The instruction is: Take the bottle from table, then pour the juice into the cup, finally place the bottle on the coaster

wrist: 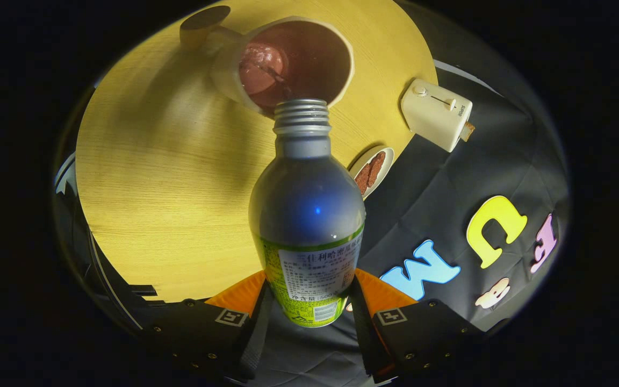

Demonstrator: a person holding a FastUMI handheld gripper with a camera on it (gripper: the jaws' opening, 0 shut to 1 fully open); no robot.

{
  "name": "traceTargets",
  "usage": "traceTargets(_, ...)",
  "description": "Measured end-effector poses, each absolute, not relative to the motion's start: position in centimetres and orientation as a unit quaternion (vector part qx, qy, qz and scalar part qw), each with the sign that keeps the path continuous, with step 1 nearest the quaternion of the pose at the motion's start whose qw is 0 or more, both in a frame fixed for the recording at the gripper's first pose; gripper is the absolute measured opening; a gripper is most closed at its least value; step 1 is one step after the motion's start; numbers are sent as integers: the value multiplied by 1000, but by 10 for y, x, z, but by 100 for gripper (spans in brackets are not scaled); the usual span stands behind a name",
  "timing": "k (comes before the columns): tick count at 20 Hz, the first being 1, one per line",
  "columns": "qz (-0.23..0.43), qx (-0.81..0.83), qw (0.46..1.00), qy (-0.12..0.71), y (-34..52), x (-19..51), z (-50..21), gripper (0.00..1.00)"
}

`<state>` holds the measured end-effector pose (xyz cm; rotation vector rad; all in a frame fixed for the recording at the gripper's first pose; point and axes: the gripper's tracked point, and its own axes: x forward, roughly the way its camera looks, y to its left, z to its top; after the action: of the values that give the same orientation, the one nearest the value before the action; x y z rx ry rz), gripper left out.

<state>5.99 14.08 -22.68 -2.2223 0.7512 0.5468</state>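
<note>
The hand-held gripper (309,309) is nearest, and its two fingers are closed on the lower, labelled part of the bottle (307,215), one finger pressing on each side, so the gap between them is just the width of the bottle. The bottle is held between the fingers and tilted forward, with its open threaded neck pointing at the cup.

Under everything is the counter (170,177), a round top with light wood grain. The cup (288,64) stands near its far edge, just beyond the bottle mouth. A thin dark stream of juice (279,86) seems to run from the mouth into the cup, and reddish liquid already lies inside. I judge this to be the pouring step, with the placing not yet done.

A pale box-shaped toaster (437,114) stands at the counter's edge to one side of the cup, with something brown sticking out of it. A small plate (372,169) with brown slices lies at the same edge, nearer to the fingers. A dark flat disc (204,17), perhaps the coaster, lies at the far edge just behind the cup.

The risks: the bottle mouth is very close to the cup rim, so too much tilt could overfill the cup or run juice onto the counter. The bottle body is smooth metal, so it could turn or slip in the fingers
</note>
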Motion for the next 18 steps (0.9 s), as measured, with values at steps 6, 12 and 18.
traceTargets(6, 209, -866, 355, 283, 145, 68, -227, 72)
traceTargets(12, 223, -846, 383, 296, 139, 64, -240, 72)
traceTargets(18, 237, -808, 442, 308, 128, 58, -252, 72)
